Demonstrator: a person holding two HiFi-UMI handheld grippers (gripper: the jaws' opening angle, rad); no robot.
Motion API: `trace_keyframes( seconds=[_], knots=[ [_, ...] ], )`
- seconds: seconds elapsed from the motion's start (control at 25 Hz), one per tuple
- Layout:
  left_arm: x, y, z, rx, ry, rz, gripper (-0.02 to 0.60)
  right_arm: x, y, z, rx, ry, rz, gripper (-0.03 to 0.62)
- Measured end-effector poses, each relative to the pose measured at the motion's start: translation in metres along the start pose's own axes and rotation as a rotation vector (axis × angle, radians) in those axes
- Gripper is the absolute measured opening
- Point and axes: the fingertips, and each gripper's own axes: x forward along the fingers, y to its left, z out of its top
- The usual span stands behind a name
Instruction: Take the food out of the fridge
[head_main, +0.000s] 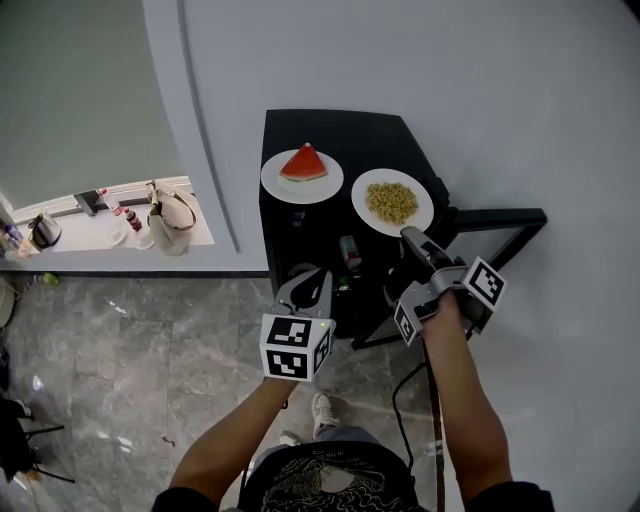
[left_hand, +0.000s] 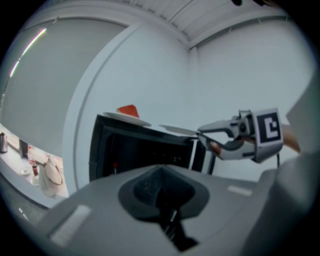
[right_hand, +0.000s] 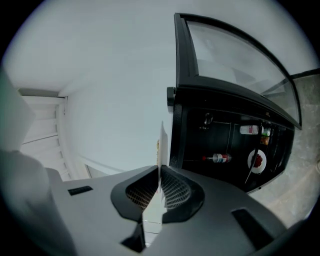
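Note:
A small black fridge (head_main: 330, 130) stands open against the wall. On its top sits a white plate with a watermelon slice (head_main: 302, 166), which also shows in the left gripper view as the watermelon plate (left_hand: 127, 114). My right gripper (head_main: 410, 237) is shut on the near rim of a second white plate of yellow food (head_main: 392, 203), holding it level over the top's right edge. The right gripper view shows that plate (right_hand: 161, 145) edge-on between the pads. My left gripper (head_main: 310, 278) hovers in front of the open fridge, shut and empty.
The glass fridge door (head_main: 492, 217) stands open to the right. Inside are a bottle (right_hand: 218, 158) and a plate of red food (right_hand: 257, 160). A white ledge (head_main: 195, 235) at the left holds a handbag (head_main: 172, 218) and small bottles. The floor is grey marble (head_main: 120, 380).

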Motion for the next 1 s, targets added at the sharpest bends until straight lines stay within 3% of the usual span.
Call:
trace_keyframes(
  seconds=[0.44, 1.0],
  knots=[
    [-0.03, -0.002, -0.008, -0.004, -0.02, 0.056, 0.0, -0.003, 0.005, -0.001, 0.022, -0.022, 0.01, 0.008],
    [-0.029, -0.019, -0.014, 0.003, -0.039, 0.03, 0.0, 0.0, 0.003, 0.005, 0.034, -0.062, 0.065, 0.009]
  ],
)
